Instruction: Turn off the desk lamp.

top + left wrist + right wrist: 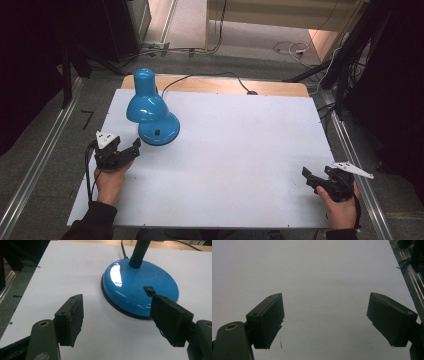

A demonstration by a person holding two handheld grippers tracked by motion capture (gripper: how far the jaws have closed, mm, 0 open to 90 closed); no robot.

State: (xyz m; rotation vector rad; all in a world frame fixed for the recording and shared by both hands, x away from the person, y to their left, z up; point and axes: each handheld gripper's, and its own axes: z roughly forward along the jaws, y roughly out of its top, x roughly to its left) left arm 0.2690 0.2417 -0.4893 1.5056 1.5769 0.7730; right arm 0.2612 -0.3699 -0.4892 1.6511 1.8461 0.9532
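Blue glossy metal desk lamp (151, 107) – base just ahead of left gripper (117, 315), jaws spread, likely approaching | right gripper (324, 320) – spread, idle.

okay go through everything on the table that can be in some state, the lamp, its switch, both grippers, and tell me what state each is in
Blue desk lamp: upright on the table, shade tipped down over its base; whether it is lit cannot be told.
Switch on the lamp base: untouched, position unclear.
Left gripper: open, empty, close to the lamp base.
Right gripper: open, empty, over bare table.
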